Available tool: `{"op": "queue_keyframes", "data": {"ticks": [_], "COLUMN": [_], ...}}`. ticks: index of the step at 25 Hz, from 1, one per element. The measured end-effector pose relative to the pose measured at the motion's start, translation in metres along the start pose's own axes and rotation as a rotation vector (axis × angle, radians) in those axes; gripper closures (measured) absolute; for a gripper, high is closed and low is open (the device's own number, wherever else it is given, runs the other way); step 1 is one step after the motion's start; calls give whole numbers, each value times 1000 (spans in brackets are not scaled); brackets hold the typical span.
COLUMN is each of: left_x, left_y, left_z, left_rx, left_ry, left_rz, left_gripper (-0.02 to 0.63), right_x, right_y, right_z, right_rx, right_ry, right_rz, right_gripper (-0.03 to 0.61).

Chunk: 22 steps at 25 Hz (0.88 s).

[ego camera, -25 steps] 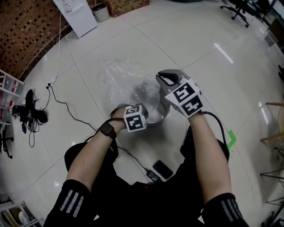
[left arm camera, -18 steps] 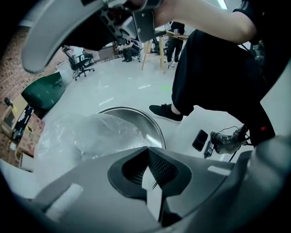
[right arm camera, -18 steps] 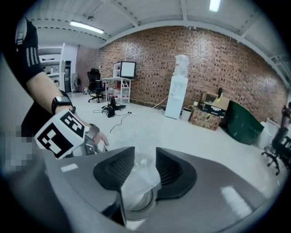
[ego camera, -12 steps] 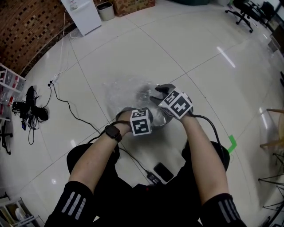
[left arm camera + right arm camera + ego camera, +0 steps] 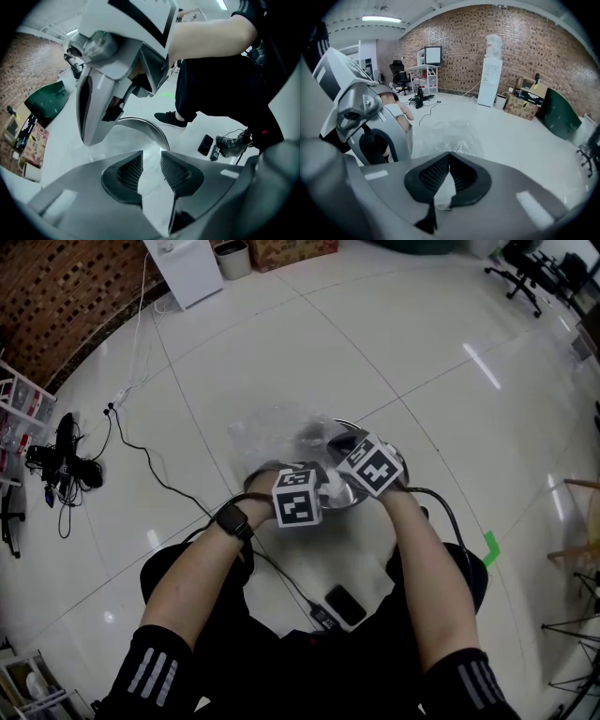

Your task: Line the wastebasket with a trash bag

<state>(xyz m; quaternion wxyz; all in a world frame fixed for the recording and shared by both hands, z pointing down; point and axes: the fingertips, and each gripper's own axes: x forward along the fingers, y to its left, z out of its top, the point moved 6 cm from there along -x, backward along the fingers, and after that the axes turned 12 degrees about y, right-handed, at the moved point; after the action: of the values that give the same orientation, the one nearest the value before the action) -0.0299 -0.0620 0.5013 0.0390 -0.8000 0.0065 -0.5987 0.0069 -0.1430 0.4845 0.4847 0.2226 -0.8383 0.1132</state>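
Clear film: the trash bag [image 5: 267,432] lies crumpled over the steel wastebasket [image 5: 149,125] at the centre of the head view, with its loose bulk spilling past the rim toward the upper left onto the floor. Right gripper [image 5: 449,157]: the jaws have just closed, pads together on a pale fold of the film. Left gripper [image 5: 151,157]: the jaws have just been opening and now stand about half apart, pads pressing on nothing. In the left gripper view, film and the curved rim lie straight beyond the gap, slightly above it. In the head view both grippers sit side by side at the lower edge of the rim, nearly touching. Judgement: the bag's edge runs along the rim, across the line of both jaws. The free left gripper is the nearer one to the lower-left arc, so the next pinch probably falls there.
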Motion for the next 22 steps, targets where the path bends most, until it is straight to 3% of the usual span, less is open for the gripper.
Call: {"op": "queue_keyframes", "data": {"ticks": [4, 8, 12, 15, 19, 22], "left_x": [-38, -65, -70, -56, -30, -16], "left_y": [14, 35, 54, 54, 42, 45], "left_z": [-4, -32, -86, -120, -151, -155], "left_rx": [-52, -125, -216, -262, -218, -195], "left_ry": [-76, -70, 40, 123, 262, 298], "left_rz": [45, 124, 153, 102, 21, 76], "left_gripper": [495, 488, 451, 403, 350, 321], "right_x": [-21, -33, -34, -25, -6, 8], "right_y": [-15, -27, -33, -31, -25, -19], "right_z": [3, -18, -40, -54, -65, -73], "right_rx": [49, 84, 96, 86, 46, 30], "right_ry": [-35, 35, 115, 167, 245, 287], "right_rz": [-31, -56, -71, -64, -57, -38], "right_gripper": [569, 569, 569, 569, 569, 569]}}
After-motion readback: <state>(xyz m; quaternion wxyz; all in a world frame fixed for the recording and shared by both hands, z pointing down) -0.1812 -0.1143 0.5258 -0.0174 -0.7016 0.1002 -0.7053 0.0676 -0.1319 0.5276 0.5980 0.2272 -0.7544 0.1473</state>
